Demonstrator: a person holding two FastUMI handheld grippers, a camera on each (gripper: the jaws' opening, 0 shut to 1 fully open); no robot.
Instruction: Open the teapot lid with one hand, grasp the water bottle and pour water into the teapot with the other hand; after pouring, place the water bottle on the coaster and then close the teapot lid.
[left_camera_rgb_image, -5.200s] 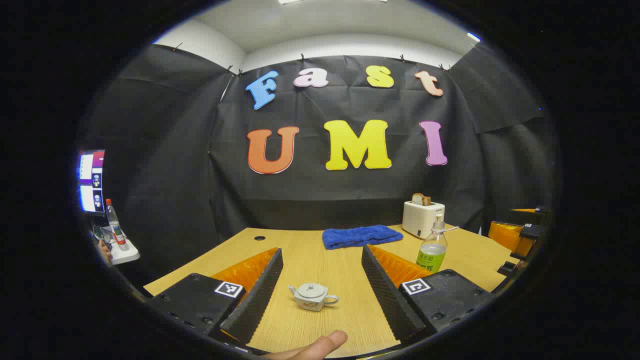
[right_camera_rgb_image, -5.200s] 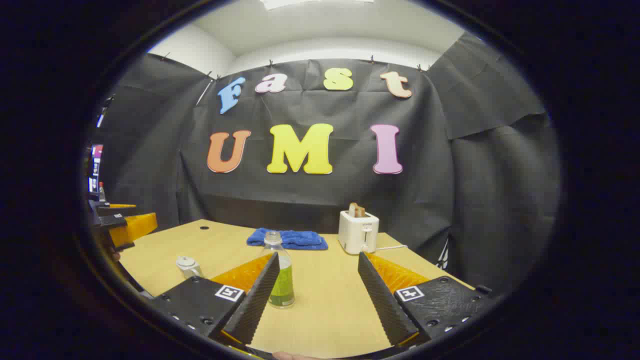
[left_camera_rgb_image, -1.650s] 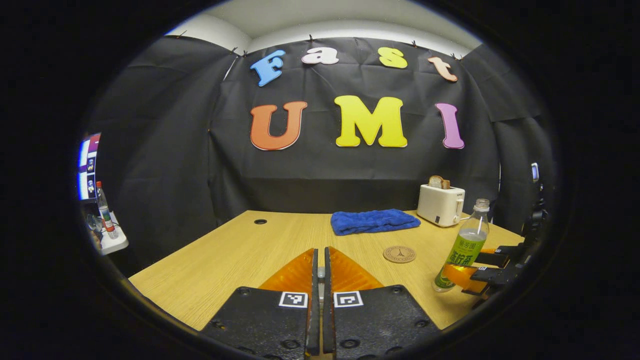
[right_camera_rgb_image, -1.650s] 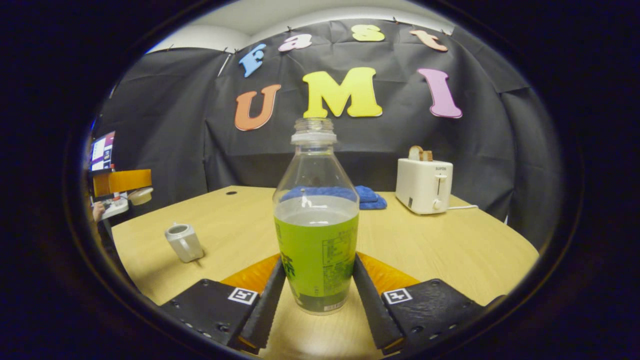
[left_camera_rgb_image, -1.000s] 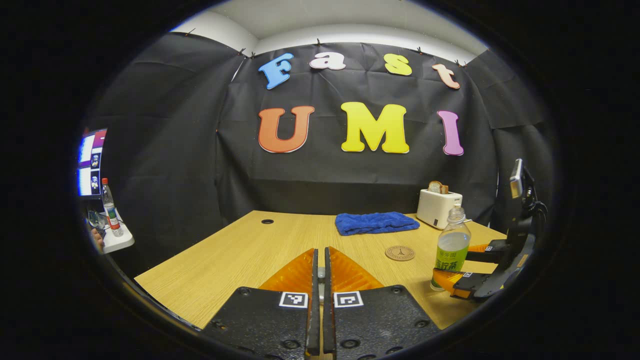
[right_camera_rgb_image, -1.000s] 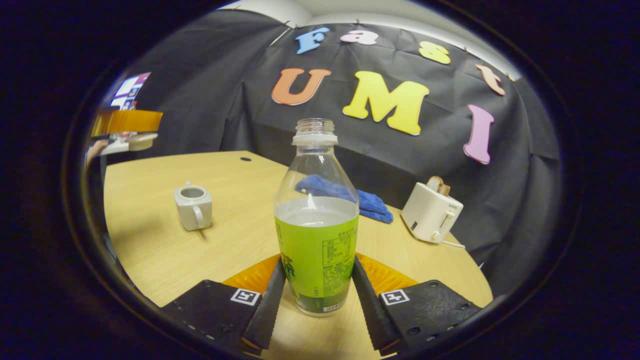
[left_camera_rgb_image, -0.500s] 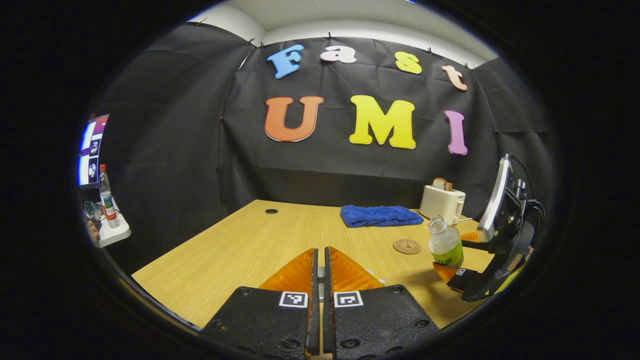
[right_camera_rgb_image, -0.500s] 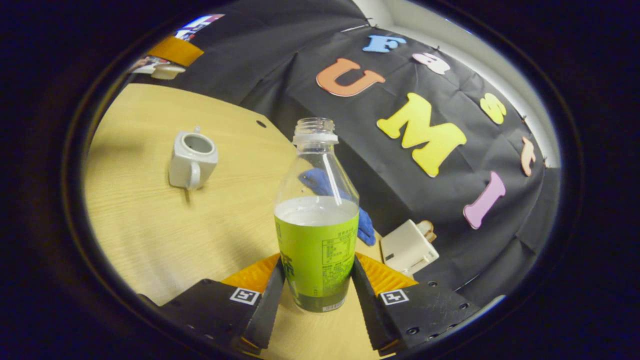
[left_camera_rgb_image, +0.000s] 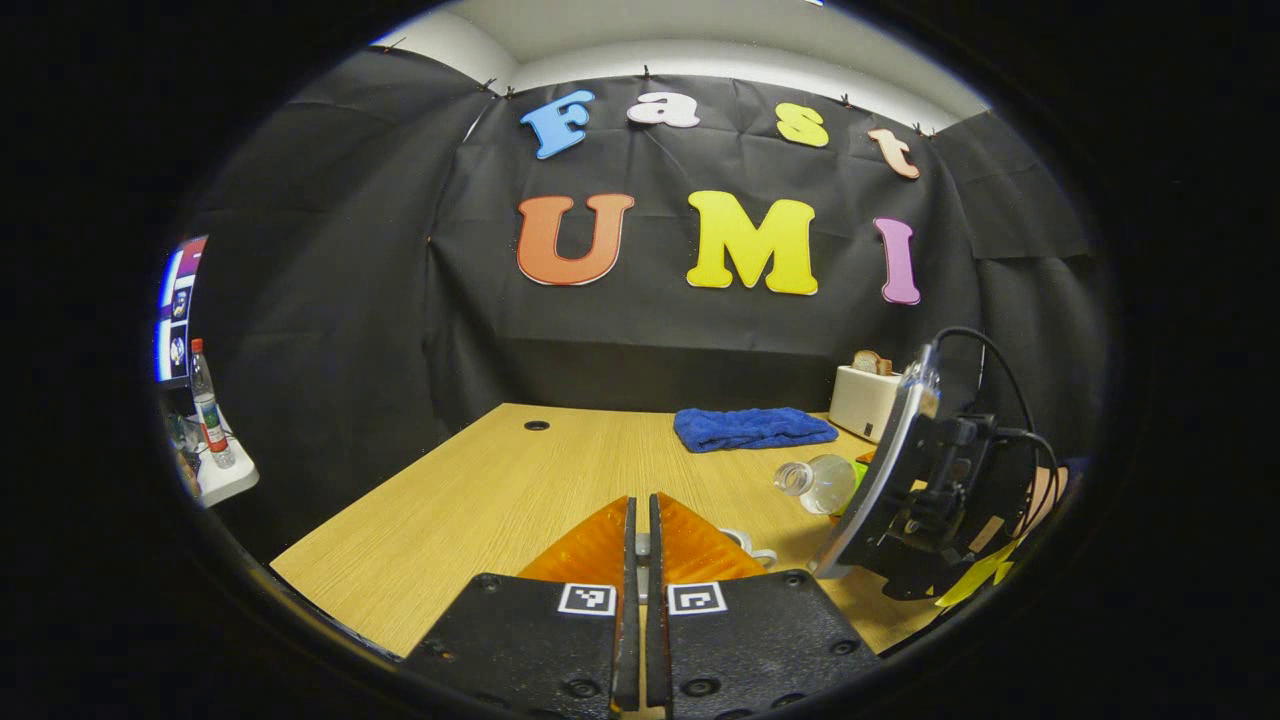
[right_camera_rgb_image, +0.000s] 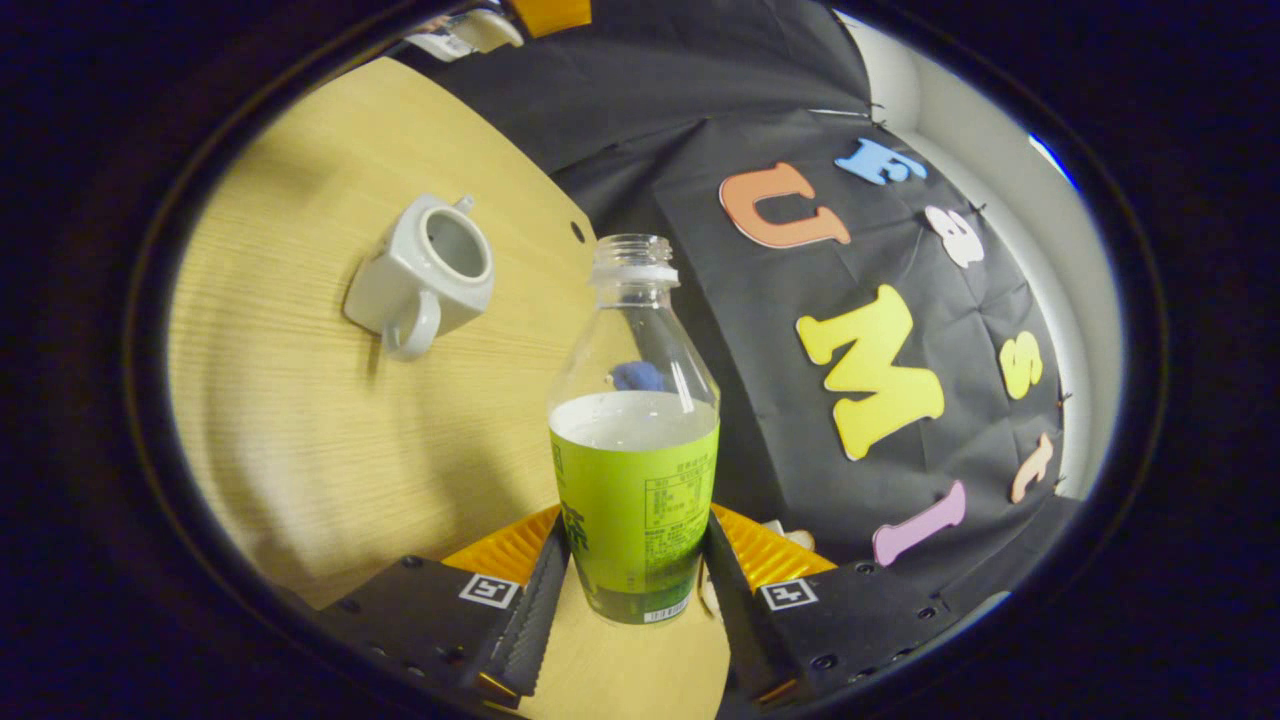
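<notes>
A pale wood-grain counter (left_camera_rgb_image: 480, 490) fills the booth floor of both views, backed by black cloth walls under a white ceiling; a small round hole (left_camera_rgb_image: 536, 425) sits near its far left edge. At the back of the counter lies a folded blue towel (left_camera_rgb_image: 752, 428), with a cream toaster (left_camera_rgb_image: 862, 398) holding a slice of bread just to its right. Off the counter's left side, a small white shelf (left_camera_rgb_image: 225, 478) carries a red-capped bottle (left_camera_rgb_image: 206, 403) below a lit monitor (left_camera_rgb_image: 172, 310). In the right gripper view the right tongs (right_camera_rgb_image: 632, 590) pinch the water bottle (right_camera_rgb_image: 634, 440) by its green-labelled lower body, one finger on each side; the bottle is uncapped, clear above the label, with liquid reaching just over the label's top. The view is rolled steeply, and the left gripper view shows the bottle (left_camera_rgb_image: 822, 482) lying nearly level above the counter, mouth pointing left. The teapot (right_camera_rgb_image: 424, 272), white and square-sided with a loop handle, stands on the counter with its mouth uncovered, left of the bottle's neck and apart from it. The left tongs (left_camera_rgb_image: 640, 545) are pressed together on the white lid (right_camera_rgb_image: 484, 28), seen at the top of the right gripper view.
</notes>
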